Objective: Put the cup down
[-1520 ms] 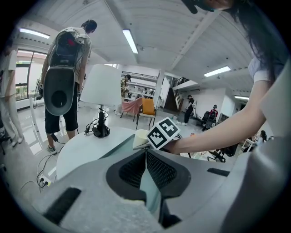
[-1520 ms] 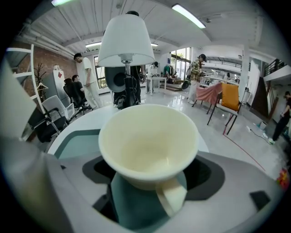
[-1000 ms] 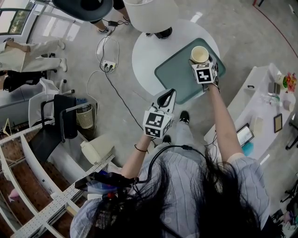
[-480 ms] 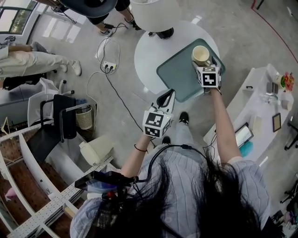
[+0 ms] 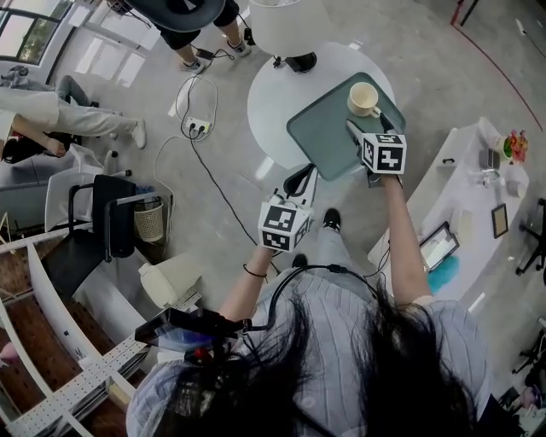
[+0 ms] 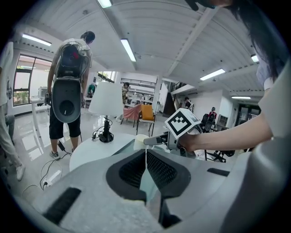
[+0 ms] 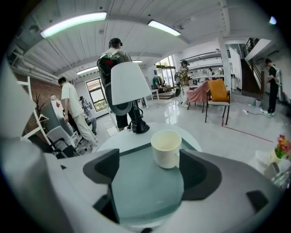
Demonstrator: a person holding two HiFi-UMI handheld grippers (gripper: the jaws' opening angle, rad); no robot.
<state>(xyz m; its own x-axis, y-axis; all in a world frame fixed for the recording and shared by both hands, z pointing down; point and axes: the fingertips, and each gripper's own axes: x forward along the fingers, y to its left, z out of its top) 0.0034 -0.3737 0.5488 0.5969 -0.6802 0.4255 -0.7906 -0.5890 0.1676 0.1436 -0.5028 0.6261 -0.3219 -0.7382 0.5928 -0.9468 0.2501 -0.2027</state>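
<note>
A cream cup (image 5: 363,99) (image 7: 166,148) stands upright on the green tray (image 5: 320,132) (image 7: 141,186) on the round white table (image 5: 273,98). My right gripper (image 5: 365,128) (image 7: 154,175) is open and sits just behind the cup, its jaws wide apart and not touching it. My left gripper (image 5: 300,182) (image 6: 146,160) hangs off the table's near edge with its jaws pressed together and nothing between them. In the left gripper view the cup (image 6: 140,141) shows small beyond the jaws, next to the right gripper.
A white lamp (image 5: 286,26) (image 7: 130,86) stands at the table's far side. Cables and a power strip (image 5: 197,125) lie on the floor to the left. A white side desk (image 5: 478,188) with small items is at the right. People stand and sit nearby.
My right gripper has let go of the cup and drawn back toward me; the cup now stands free on the tray. The left gripper has barely moved.
</note>
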